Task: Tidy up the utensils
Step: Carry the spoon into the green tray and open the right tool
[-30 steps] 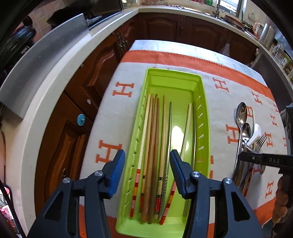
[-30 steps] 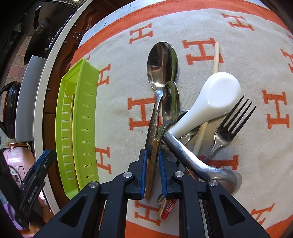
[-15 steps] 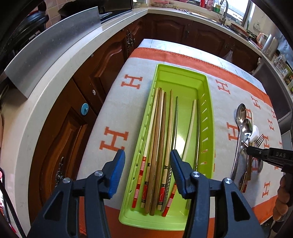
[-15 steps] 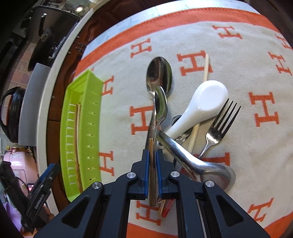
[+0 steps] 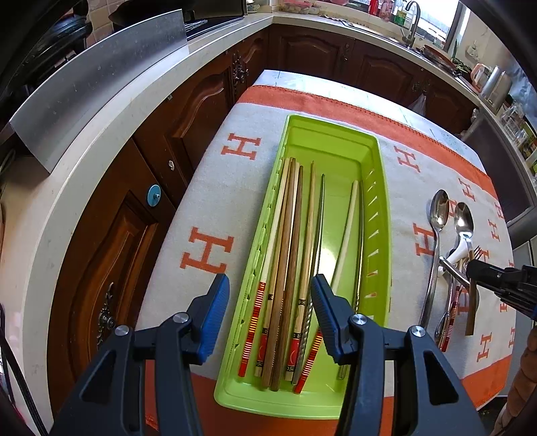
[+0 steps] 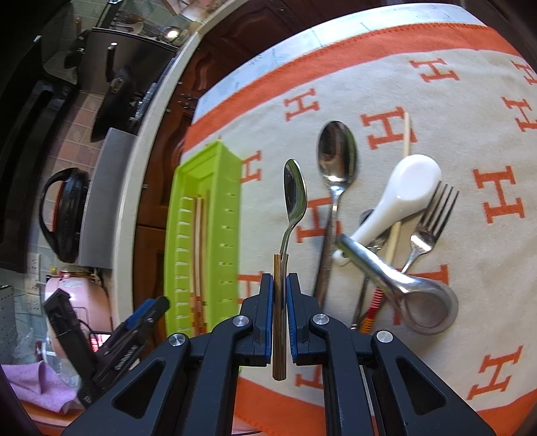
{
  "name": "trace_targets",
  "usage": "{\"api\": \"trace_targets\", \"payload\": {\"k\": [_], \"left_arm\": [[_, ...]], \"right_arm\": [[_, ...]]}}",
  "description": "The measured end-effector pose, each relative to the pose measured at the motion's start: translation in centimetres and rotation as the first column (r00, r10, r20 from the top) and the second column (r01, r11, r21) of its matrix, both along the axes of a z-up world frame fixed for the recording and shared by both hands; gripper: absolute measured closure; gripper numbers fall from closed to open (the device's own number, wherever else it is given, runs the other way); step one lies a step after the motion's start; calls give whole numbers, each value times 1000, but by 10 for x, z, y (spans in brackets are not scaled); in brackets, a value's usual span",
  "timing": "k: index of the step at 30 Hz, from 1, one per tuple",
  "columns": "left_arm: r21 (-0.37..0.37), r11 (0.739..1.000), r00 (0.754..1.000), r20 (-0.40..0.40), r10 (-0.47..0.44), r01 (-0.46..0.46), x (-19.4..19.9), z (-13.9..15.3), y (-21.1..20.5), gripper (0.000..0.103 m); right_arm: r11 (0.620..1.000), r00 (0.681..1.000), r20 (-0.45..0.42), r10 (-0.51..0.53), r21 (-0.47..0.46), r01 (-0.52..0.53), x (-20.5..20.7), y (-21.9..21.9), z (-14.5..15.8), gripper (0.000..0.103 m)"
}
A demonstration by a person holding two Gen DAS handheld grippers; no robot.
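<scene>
Wooden-handled spoon (image 6: 294, 196) lifted off cloth, right gripper (image 6: 279, 295) jaws clamping it, left gripper (image 5: 270, 303) jaws half-open, empty.

Home kitchen: dark wood cabinets (image 5: 188, 110) under a pale L-shaped bench (image 5: 110, 127), sink tap (image 5: 411, 20) by the window, kettle (image 5: 493, 84) probably, black pan (image 6: 114, 97) on what looks like a stove.

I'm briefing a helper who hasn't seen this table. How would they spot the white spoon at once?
On the orange-bordered cloth, look to the right of the green tray, in the loose pile of cutlery. The white spoon lies between a steel spoon and a fork; it alone is white ceramic, short and thick, among shiny metal.
</scene>
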State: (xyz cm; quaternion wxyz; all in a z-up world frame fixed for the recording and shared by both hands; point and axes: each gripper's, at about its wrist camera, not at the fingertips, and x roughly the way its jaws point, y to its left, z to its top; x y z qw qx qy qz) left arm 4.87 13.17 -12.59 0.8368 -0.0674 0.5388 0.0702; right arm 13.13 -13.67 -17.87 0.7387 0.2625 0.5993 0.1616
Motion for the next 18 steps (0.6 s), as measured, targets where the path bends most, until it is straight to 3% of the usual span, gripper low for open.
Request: {"api": "trace_targets", "payload": {"k": [7, 14, 18], "left_arm": [[2, 1000, 1000, 10, -1, 1, 0, 6, 0, 54], [20, 1000, 999, 43, 5, -5, 1, 21, 6, 53], [52, 998, 997, 71, 31, -35, 3, 29, 16, 45]], "right_arm": [[998, 999, 44, 26, 51, -28, -3, 12, 26, 96], [993, 991, 74, 109, 39, -112, -4, 48, 47, 96], [987, 984, 78, 161, 17, -162, -4, 73, 54, 96]]}}
